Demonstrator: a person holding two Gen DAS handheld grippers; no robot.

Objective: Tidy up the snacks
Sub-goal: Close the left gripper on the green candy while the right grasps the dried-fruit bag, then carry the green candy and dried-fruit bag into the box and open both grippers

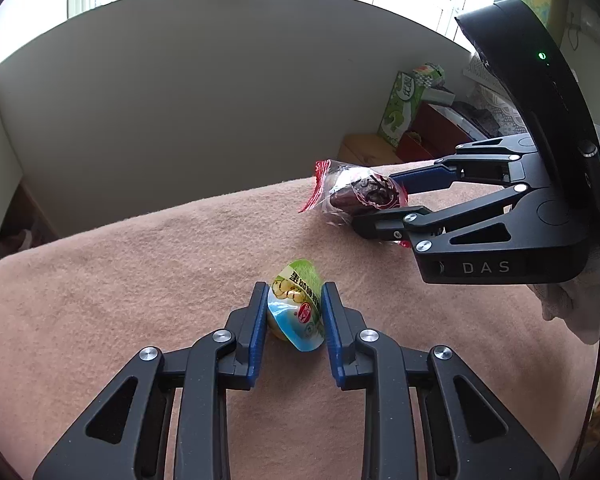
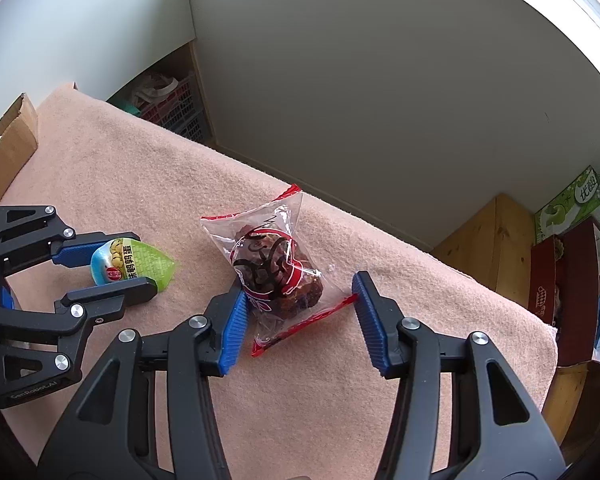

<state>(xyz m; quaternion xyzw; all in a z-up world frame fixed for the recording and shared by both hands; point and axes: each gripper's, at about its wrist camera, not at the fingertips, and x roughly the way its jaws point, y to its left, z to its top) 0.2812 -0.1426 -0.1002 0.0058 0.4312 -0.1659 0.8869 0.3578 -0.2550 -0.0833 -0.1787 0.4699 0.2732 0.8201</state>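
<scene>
A small green and blue snack pack [image 1: 298, 310] sits on the pink blanket [image 1: 140, 280], pinched between the blue pads of my left gripper [image 1: 294, 304]; it also shows in the right wrist view [image 2: 128, 266]. A clear red-edged bag of dark dried fruit [image 2: 278, 272] lies on the blanket between the fingers of my right gripper [image 2: 300, 296], which is open around it; the left pad [image 2: 236, 320] touches the bag, the right pad [image 2: 370, 320] stands apart. The bag also shows in the left wrist view [image 1: 356, 194], with the right gripper [image 1: 376, 200] around it.
A white wall panel [image 1: 180, 100] stands behind the blanket's far edge. A green carton [image 2: 572, 204] and a dark red box [image 2: 568, 292] stand to the right on a wooden surface. A cardboard box [image 2: 8, 148] sits at the left; baskets [image 2: 172, 104] lie behind.
</scene>
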